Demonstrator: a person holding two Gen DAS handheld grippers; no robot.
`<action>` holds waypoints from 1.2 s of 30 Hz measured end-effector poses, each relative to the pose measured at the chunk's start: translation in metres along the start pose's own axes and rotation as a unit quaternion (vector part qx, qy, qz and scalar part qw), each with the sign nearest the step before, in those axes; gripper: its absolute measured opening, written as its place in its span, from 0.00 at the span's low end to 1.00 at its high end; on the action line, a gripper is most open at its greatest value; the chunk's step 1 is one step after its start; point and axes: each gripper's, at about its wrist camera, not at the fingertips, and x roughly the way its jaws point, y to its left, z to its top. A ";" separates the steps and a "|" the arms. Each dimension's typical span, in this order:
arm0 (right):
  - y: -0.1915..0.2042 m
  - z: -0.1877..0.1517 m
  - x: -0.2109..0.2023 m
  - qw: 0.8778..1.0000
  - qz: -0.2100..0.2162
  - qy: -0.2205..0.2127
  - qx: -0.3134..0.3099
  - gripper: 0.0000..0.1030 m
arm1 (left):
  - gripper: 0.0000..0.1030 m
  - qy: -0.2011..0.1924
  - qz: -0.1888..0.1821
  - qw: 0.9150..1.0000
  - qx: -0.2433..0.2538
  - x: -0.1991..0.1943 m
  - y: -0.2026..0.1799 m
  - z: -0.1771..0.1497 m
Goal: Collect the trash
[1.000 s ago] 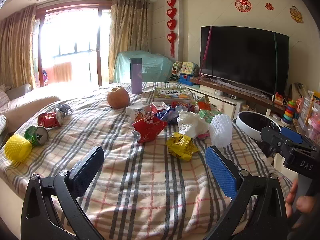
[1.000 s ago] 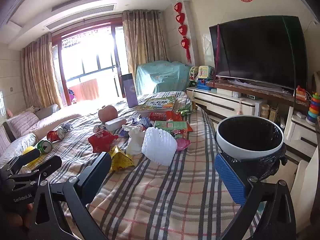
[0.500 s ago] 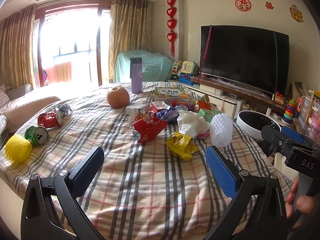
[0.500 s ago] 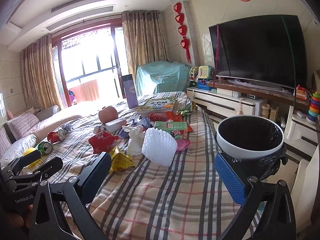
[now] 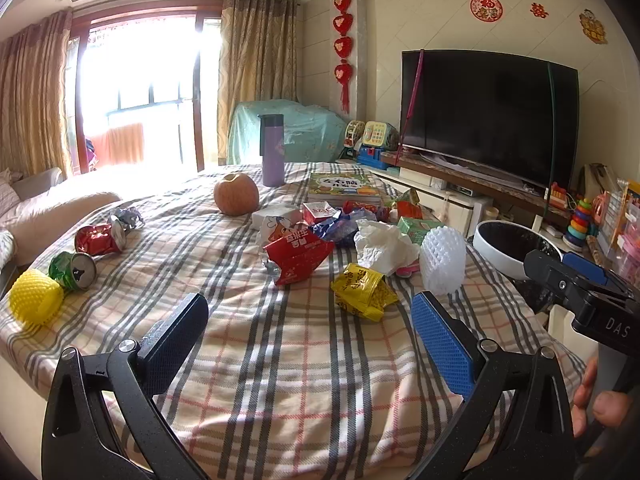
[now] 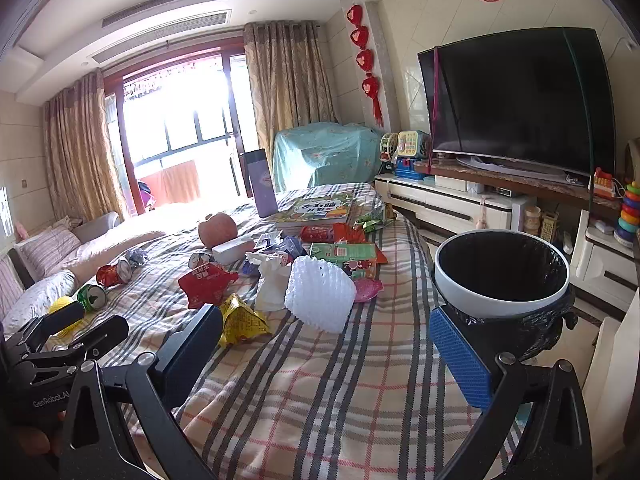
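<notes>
Nothing on the desk has shifted since the earlier frames; both views stay almost fixed, the right wrist view drifting only slightly.

Left gripper (image 5: pixel 310 322): jaws wide apart, empty, hovering over bare plaid cloth (image 5: pixel 280 360) at lower centre of the frame.
Right gripper (image 6: pixel 326 338): jaws wide apart, empty, lower centre of its frame.

Trash sits in a cluster mid-frame: red snack bag (image 5: pixel 298 252), yellow wrapper (image 5: pixel 362 290), white tissue (image 5: pixel 384 246), white foam net (image 5: pixel 442 258), green carton (image 5: pixel 420 228).
Left edge, well apart from the cluster: red can (image 5: pixel 98 238), green can (image 5: pixel 74 270), yellow foam net (image 5: pixel 34 300).
Bin with black liner (image 6: pixel 502 280) stands just beside the desk edge, right of frame.
Apple (image 5: pixel 236 199) and purple bottle (image 5: pixel 272 150) stand behind the cluster.
</notes>
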 end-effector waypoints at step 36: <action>-0.010 -0.003 0.022 0.999 0.022 0.041 0.026 1.00 | 1.00 0.043 -0.015 0.999 0.003 0.028 -0.003 -0.004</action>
